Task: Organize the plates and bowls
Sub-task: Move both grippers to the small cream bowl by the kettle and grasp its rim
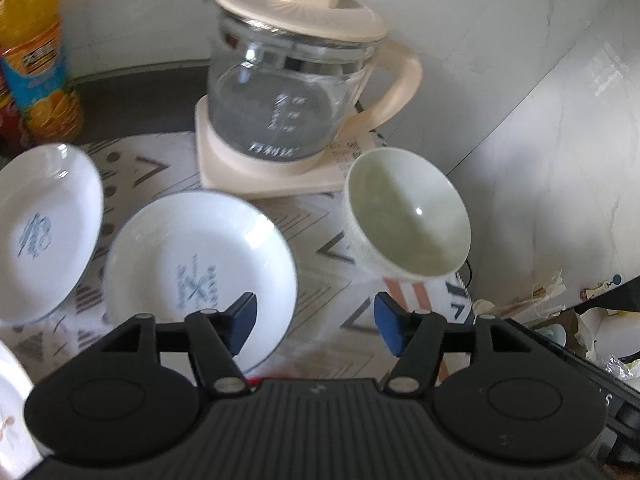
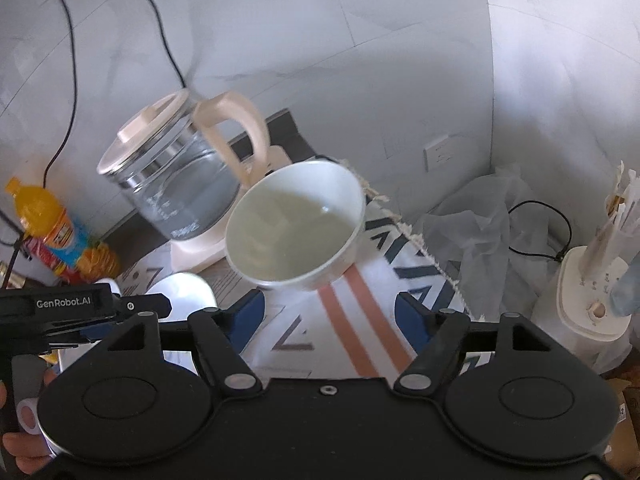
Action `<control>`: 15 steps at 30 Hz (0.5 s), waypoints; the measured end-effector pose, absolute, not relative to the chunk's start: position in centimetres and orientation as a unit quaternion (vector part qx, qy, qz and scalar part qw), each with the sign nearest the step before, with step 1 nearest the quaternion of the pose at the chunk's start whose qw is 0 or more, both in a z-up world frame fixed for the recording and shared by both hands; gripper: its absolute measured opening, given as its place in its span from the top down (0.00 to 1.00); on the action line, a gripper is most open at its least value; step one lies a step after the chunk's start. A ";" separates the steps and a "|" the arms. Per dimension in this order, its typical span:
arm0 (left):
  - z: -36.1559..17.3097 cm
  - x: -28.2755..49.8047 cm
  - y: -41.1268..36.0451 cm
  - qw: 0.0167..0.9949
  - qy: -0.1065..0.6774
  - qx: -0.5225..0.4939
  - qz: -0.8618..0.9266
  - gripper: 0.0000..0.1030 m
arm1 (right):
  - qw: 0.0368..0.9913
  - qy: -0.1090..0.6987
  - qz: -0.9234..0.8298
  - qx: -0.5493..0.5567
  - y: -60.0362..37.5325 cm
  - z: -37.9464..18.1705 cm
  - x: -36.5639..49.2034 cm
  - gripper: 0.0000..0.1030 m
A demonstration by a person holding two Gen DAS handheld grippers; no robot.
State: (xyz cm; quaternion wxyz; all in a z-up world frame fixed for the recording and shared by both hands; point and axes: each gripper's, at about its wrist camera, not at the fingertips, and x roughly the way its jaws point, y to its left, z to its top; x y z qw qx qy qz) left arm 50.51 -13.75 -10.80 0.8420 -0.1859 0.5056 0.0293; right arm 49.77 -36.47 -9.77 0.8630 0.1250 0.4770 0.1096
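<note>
A pale green bowl point(image 1: 408, 216) stands on the patterned cloth point(image 1: 320, 268) at the right of the left wrist view; it also fills the middle of the right wrist view point(image 2: 296, 228). Two white plates with blue print lie left of it, one near point(image 1: 200, 268) and one farther left point(image 1: 44, 228). My left gripper point(image 1: 314, 326) is open and empty, with its left pad over the near plate's rim. My right gripper point(image 2: 330, 320) is open and empty, just short of the bowl. The left gripper's body point(image 2: 68, 312) shows at the left of the right wrist view.
A glass kettle point(image 1: 288, 92) with a cream lid stands on its base behind the dishes. An orange drink bottle point(image 1: 36, 52) stands at the far left. A white appliance point(image 2: 592, 292) and a crumpled plastic bag point(image 2: 480, 216) sit beyond the cloth's right edge. Walls close the back.
</note>
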 end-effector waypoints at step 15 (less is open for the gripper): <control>-14.5 57.1 -15.3 0.840 0.505 -0.197 0.030 0.39 | 0.850 0.491 0.094 0.167 -36.6 -14.5 55.6 0.38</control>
